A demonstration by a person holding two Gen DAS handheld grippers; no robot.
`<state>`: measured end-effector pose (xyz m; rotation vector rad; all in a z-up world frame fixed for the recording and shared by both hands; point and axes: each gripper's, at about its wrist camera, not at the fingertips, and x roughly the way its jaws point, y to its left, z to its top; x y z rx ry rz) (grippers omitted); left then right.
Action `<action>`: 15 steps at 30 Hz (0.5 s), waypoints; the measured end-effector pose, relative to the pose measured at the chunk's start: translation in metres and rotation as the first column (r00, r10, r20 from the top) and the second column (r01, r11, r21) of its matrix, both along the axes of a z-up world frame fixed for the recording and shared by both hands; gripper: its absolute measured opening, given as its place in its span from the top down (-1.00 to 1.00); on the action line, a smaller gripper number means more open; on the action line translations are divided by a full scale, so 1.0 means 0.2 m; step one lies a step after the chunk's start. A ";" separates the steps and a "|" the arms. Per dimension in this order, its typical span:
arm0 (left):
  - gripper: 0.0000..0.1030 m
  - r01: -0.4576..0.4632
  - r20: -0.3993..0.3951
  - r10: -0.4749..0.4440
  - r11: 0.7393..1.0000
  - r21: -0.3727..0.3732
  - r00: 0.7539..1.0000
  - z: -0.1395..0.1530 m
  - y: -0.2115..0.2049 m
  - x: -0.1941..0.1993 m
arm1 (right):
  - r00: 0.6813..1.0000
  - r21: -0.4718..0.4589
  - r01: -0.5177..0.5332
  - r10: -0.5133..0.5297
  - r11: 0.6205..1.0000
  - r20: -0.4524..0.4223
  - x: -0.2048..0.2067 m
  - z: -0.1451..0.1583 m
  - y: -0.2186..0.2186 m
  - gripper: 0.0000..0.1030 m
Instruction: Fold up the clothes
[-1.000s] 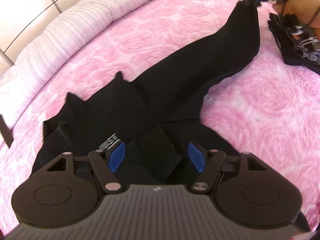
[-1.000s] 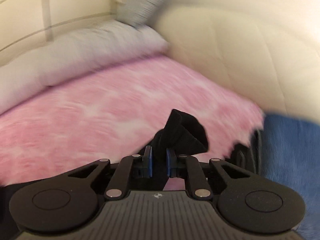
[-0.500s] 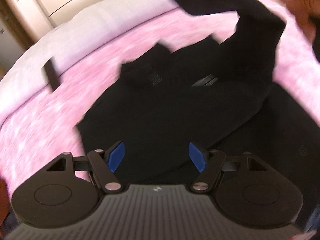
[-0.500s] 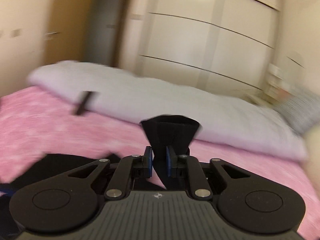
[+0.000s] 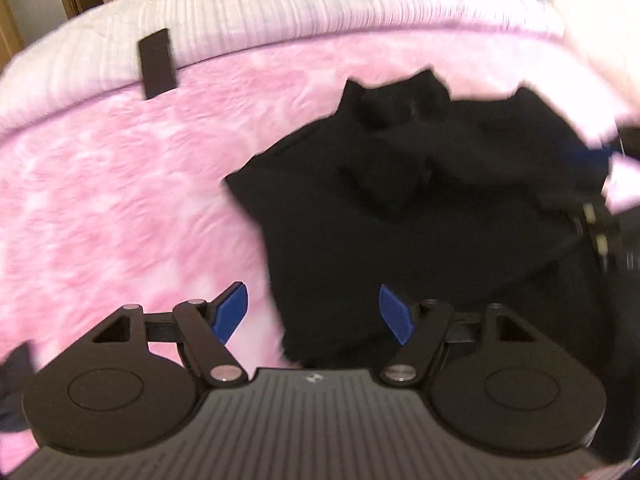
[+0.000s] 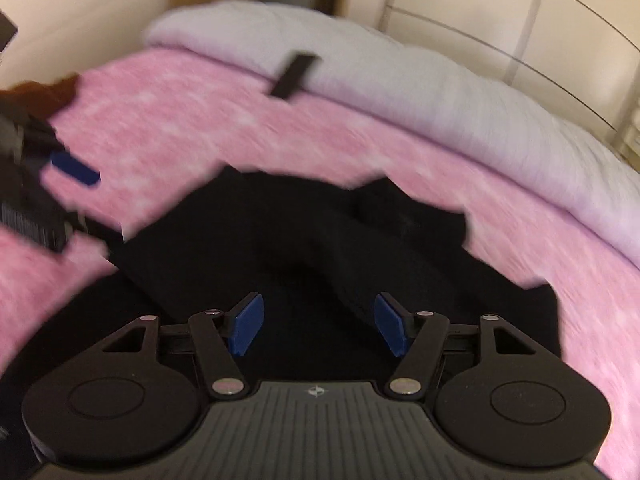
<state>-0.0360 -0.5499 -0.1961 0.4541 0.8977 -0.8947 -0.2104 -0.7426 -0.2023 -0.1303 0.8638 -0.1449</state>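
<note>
**Black garment bunched on pink bed, both grippers spread and empty**

Pink fuzzy blanket (image 5: 120,200) fills most of both views, covering a bed. White ribbed duvet (image 5: 320,8) runs along the top of the left wrist view and arcs from the upper middle to the right edge of the right wrist view (image 6: 460,92). Cream wardrobe doors (image 6: 500,12) sit upper right in the right wrist view, a wooden door frame at top centre.

Black garment (image 5: 400,220) lies heaped on the blanket, centre to right of the left wrist view, with folds and two pointed corners at its top edge; its lower edge reaches down between the left gripper's blue pads. In the right wrist view the garment (image 6: 320,240) spreads across the lower middle, under and ahead of the fingers. Motion blur, so fabric detail is hard to read.

Left gripper (image 5: 312,314): jaws wide apart, nothing pinched, the left pad over pink blanket and the right pad over black cloth. It also shows at the left edge of the right wrist view.

Right gripper (image 6: 318,324): jaws wide apart, holding nothing, garment directly beneath. It also shows blurred at the right edge of the left wrist view.

Small dark flat rectangle (image 5: 157,63) lies on the duvet edge, upper left; same item upper centre in the right wrist view (image 6: 294,75).
</note>
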 end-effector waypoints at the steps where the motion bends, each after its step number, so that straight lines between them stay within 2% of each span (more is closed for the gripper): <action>1: -0.35 0.000 -0.032 0.000 1.000 -0.027 1.000 -0.02 -0.05 0.04 | 0.999 -0.005 0.030 -0.030 1.000 -0.013 -0.02 -0.01 -0.04 -0.22; 3: -0.35 -0.006 -0.092 -0.001 0.997 -0.073 0.996 -0.06 -0.16 0.12 | 0.995 -0.015 0.090 -0.091 0.996 -0.036 -0.06 -0.03 -0.14 -0.22; 4: -0.35 0.016 -0.083 -0.022 0.997 -0.071 0.996 -0.09 -0.22 0.14 | 0.993 -0.026 0.110 -0.112 0.994 -0.047 -0.08 -0.05 -0.18 -0.22; 7: -0.33 0.127 0.015 -0.127 0.992 -0.014 0.992 -0.18 -0.44 0.13 | 0.986 -0.056 0.148 -0.151 0.987 -0.069 -0.14 -0.10 -0.30 -0.22; 9: -0.33 0.242 0.089 -0.244 0.970 0.036 0.966 -0.23 -0.55 0.07 | 0.982 -0.061 0.168 -0.172 0.984 -0.077 -0.17 -0.13 -0.36 -0.23; 12: -0.34 0.372 0.179 -0.386 0.922 0.106 0.905 -0.31 -0.69 -0.05 | 0.977 -0.067 0.184 -0.190 0.981 -0.092 -0.19 -0.18 -0.44 -0.24; 14: -0.33 0.396 0.238 -0.425 0.904 0.159 0.873 -0.36 -0.75 -0.11 | 0.975 -0.070 0.192 -0.199 0.979 -0.103 -0.20 -0.21 -0.49 -0.28; 15: -0.16 0.390 0.264 -0.428 0.902 0.187 0.864 -0.39 -0.78 -0.13 | 0.973 -0.074 0.194 -0.201 0.978 -0.109 -0.21 -0.23 -0.51 -0.29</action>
